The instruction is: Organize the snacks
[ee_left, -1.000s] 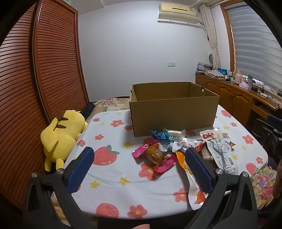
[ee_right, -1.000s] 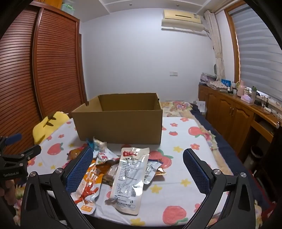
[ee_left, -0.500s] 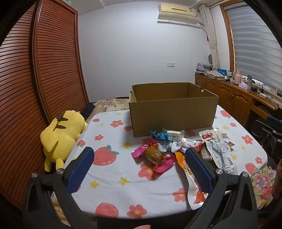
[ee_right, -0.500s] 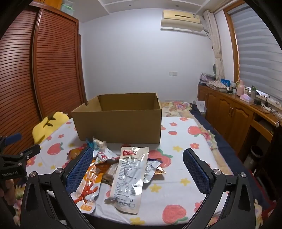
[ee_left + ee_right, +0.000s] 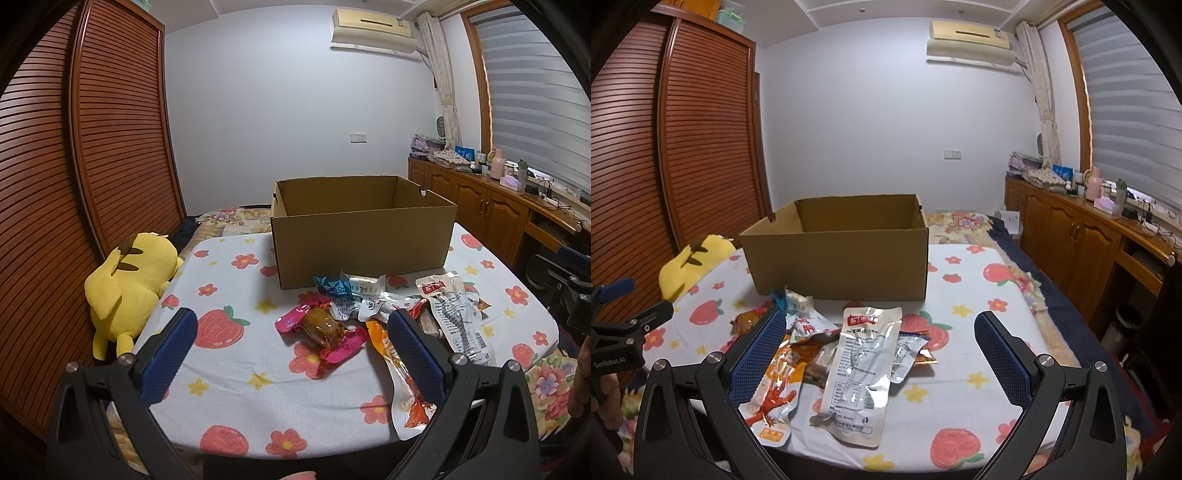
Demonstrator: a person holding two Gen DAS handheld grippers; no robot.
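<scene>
You have not started the sorting, by the look of it. The surface (image 5: 229, 373), covered in a strawberry-print cloth, carries everything. The cardboard box (image 5: 364, 245) stands open at its far side, and the part of its inside you can see holds nothing; the floor of the box is hidden behind the near wall. All the snacks (image 5: 846, 350) lie in a loose pile just in front of the box, none inside. The biggest is the clear silver pouch (image 5: 862, 373), then the orange packet (image 5: 775, 398), then the pink-wrapped one (image 5: 325, 328). Your left gripper (image 5: 291, 345) and right gripper (image 5: 879, 350) both hover at the near edge, jaws wide apart, holding nothing.
</scene>
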